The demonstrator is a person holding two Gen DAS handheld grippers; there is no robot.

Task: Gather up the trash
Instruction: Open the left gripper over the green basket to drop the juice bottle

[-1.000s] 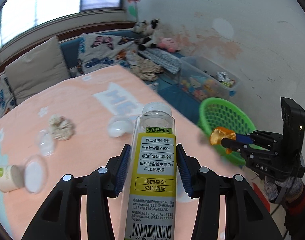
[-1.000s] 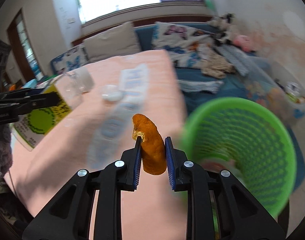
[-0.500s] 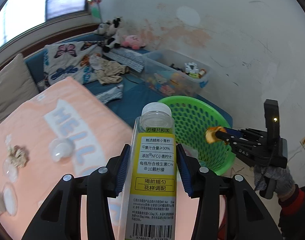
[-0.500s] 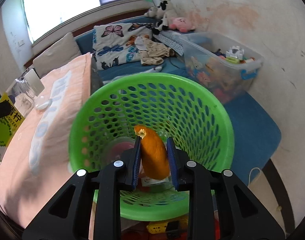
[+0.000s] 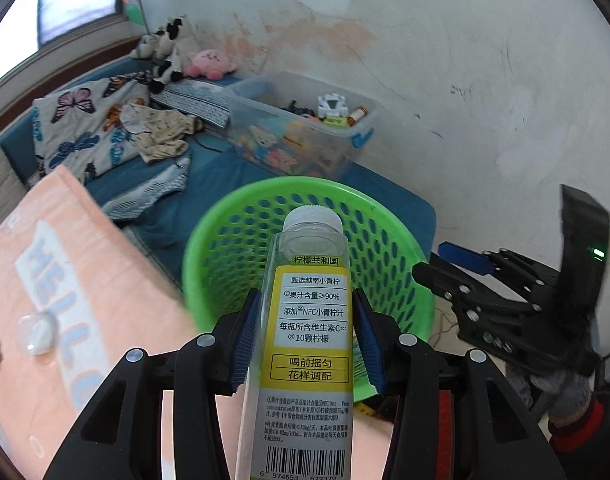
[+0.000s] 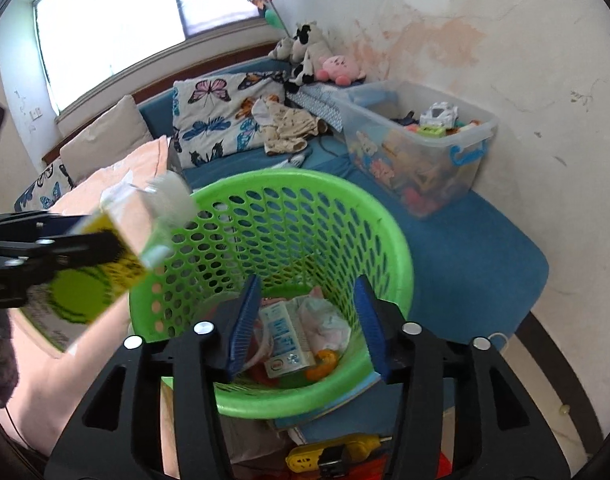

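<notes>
Your left gripper (image 5: pixel 307 340) clamps the juice bottle (image 5: pixel 311 332) short of the green basket (image 5: pixel 241 216), while your right gripper (image 6: pixel 307 322) hangs above it, jaws opening and empty, so carry the bottle fully over the rim before letting go.

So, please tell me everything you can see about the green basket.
The green basket is round, looks like plastic, with a smooth rim and walls full of oval holes. It stands upright, beside the peach-covered table and before the blue mat. Inside lie crumpled wrappers, a small carton and an orange scrap. The right gripper, jaws opening and empty, hangs over it; the left gripper holds a bottle near its rim.
</notes>
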